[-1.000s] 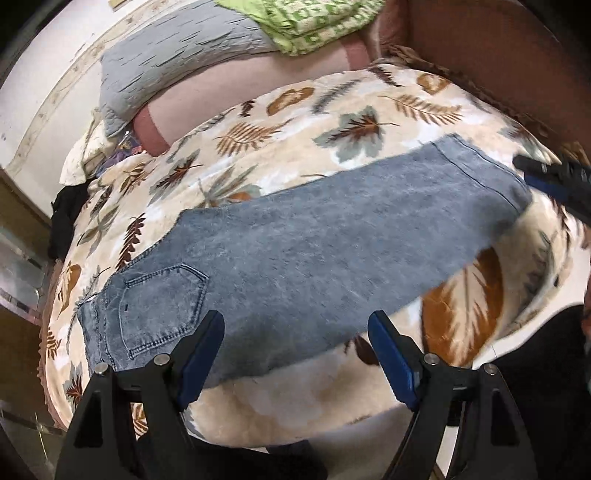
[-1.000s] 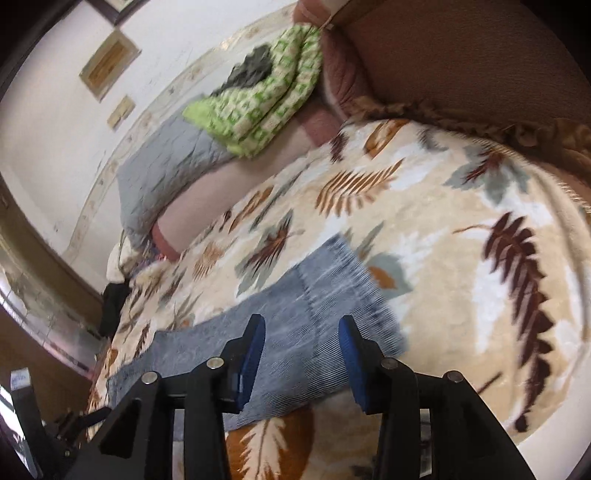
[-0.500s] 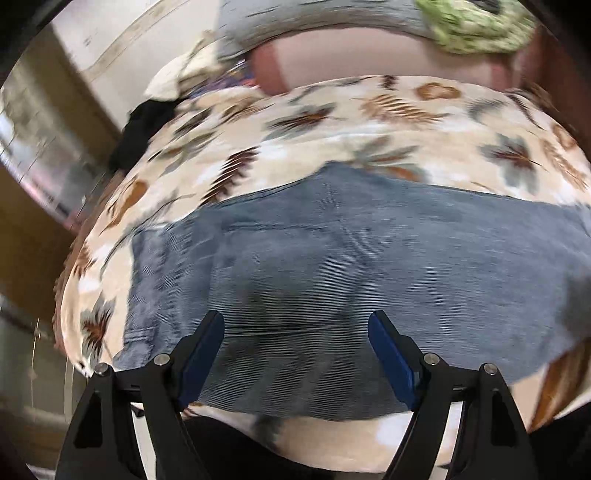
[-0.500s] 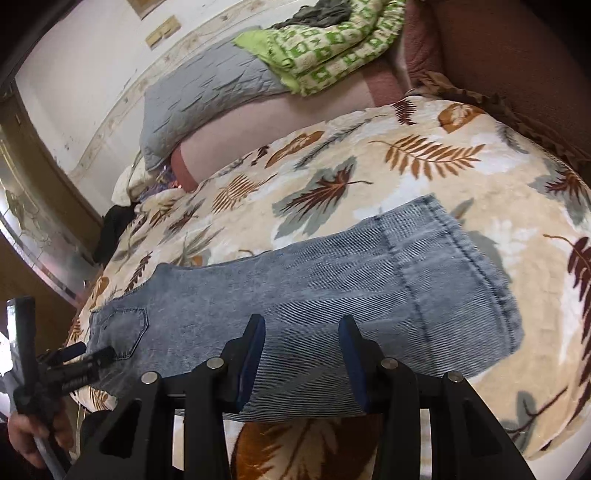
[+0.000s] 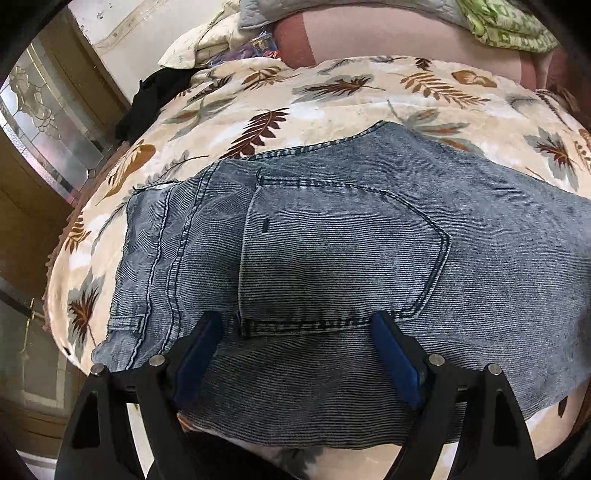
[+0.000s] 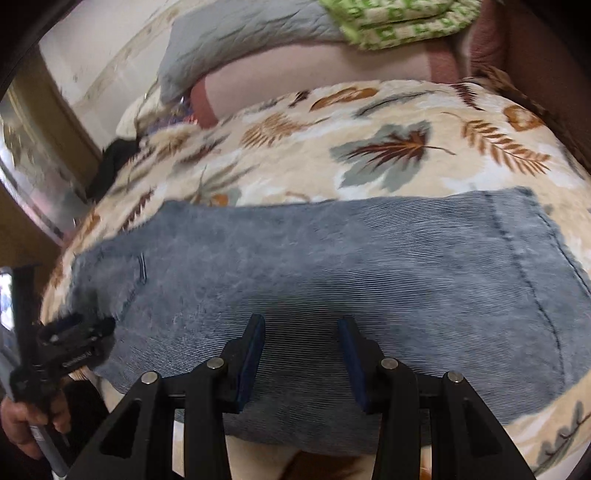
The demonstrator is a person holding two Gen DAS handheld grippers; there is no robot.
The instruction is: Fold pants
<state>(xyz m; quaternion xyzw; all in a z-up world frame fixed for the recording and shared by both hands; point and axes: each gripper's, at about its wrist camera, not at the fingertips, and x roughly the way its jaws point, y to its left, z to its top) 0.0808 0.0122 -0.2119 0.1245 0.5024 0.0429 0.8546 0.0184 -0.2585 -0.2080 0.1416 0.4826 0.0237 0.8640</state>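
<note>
Grey-blue jeans (image 5: 332, 258) lie flat across a bed, folded lengthwise, back pocket (image 5: 332, 251) up. In the left wrist view the waistband (image 5: 144, 266) is at the left. My left gripper (image 5: 295, 347) is open, low over the pocket's near edge, empty. In the right wrist view the jeans (image 6: 332, 266) stretch left to right with the leg hem (image 6: 546, 258) at the right. My right gripper (image 6: 301, 354) is open over the mid-leg near edge, empty. The left gripper (image 6: 74, 332) shows at the far left, by the waist end.
The bed has a cream leaf-print blanket (image 5: 332, 96). Behind lie a pink bolster (image 6: 314, 81), a grey pillow (image 6: 236, 33) and a folded green blanket (image 6: 399, 18). Black cloth (image 5: 155, 96) lies at the bed's far left corner. A glass-panelled door (image 5: 44, 122) stands left.
My left gripper moved left and closer, down over the waist and pocket. My right gripper moved left along the leg and lower toward the fabric. Both stayed open.
</note>
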